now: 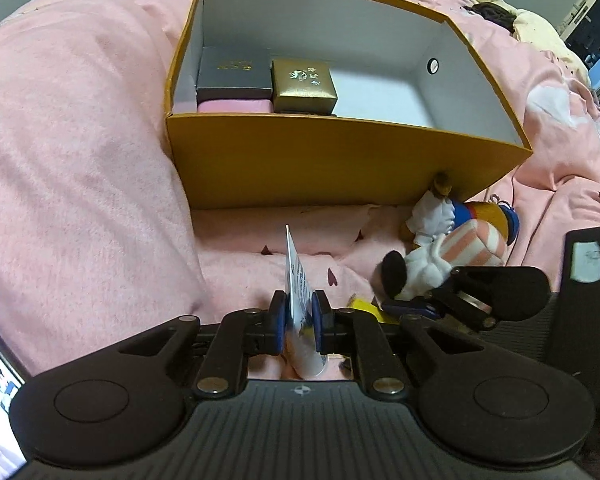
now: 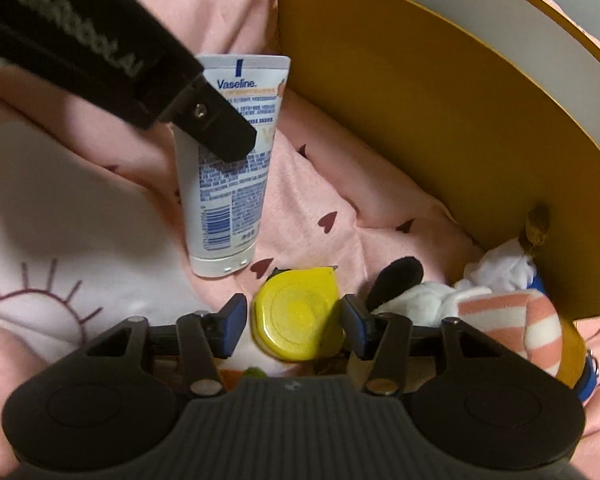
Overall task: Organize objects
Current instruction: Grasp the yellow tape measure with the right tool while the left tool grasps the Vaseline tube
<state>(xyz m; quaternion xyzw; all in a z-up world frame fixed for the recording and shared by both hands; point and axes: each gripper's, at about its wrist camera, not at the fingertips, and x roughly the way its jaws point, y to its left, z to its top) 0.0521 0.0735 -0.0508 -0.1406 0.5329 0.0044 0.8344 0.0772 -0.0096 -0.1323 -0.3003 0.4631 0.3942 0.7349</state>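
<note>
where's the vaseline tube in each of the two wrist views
Left wrist view: the white Vaseline lotion tube is low centre, seen edge-on, clamped between the left gripper pads.
Right wrist view: the same tube is upper left of centre, label facing the camera, cap end down, held by the black left gripper reaching in from the top left.
Shared landmark: the mustard-yellow cardboard box, beyond the tube in both views.

My left wrist view: low over bedding, facing the yellow box (image 1: 340,160) closely; my right wrist view: nearer, box (image 2: 440,128) upper right; shared: Vaseline tube (image 2: 228,176), plush toy (image 1: 432,248).
</note>
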